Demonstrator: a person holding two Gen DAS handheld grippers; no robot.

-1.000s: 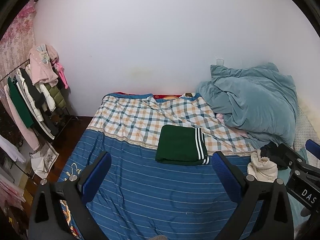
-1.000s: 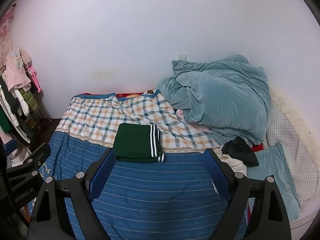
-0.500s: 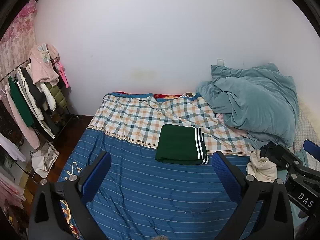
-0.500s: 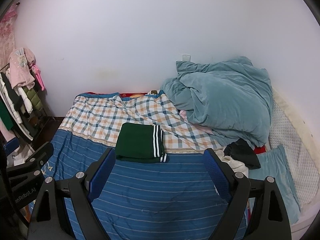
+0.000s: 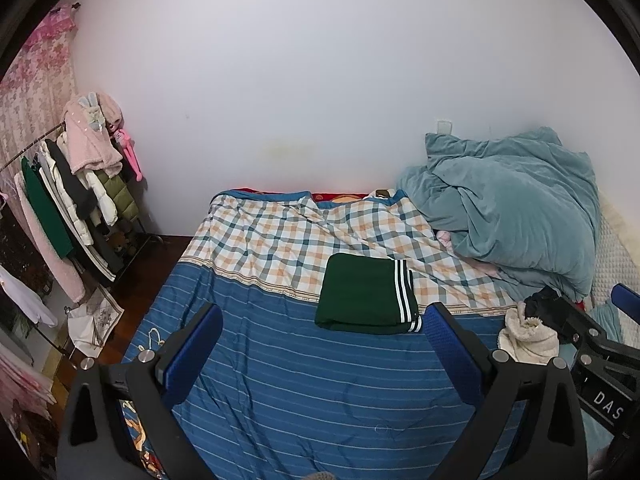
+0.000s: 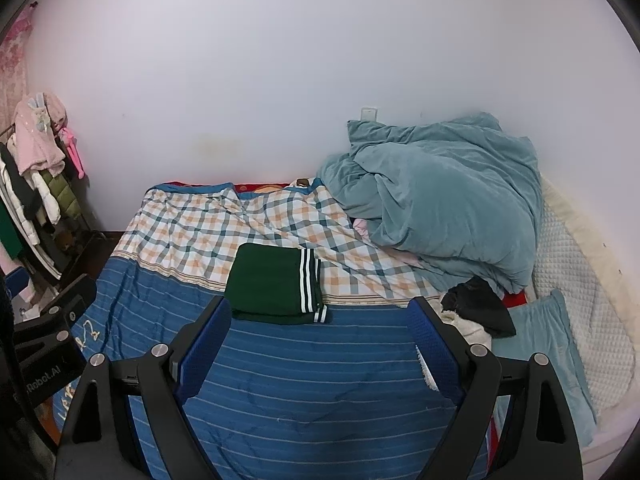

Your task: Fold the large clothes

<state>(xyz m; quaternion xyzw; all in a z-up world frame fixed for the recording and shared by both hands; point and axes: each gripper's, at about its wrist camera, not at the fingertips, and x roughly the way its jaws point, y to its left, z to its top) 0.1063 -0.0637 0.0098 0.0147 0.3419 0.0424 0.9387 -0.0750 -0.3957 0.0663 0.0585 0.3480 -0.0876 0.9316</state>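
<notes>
A dark green garment with white stripes (image 5: 366,292) lies folded in a neat rectangle in the middle of the bed (image 5: 280,380), where the checked part of the cover meets the blue striped part. It also shows in the right wrist view (image 6: 276,284). My left gripper (image 5: 324,354) is open and empty, held above the blue cover short of the garment. My right gripper (image 6: 320,344) is open and empty too, also short of the garment. Neither touches the garment.
A crumpled teal duvet (image 5: 508,208) fills the bed's far right. A black cloth (image 6: 478,306) and a cream fleece item (image 5: 528,336) lie at the right. A clothes rack (image 5: 72,200) stands left of the bed. A white wall is behind.
Both views shift slightly; the folded garment sits a little differently in the frames. The garment itself has not moved and both grippers stay open.
</notes>
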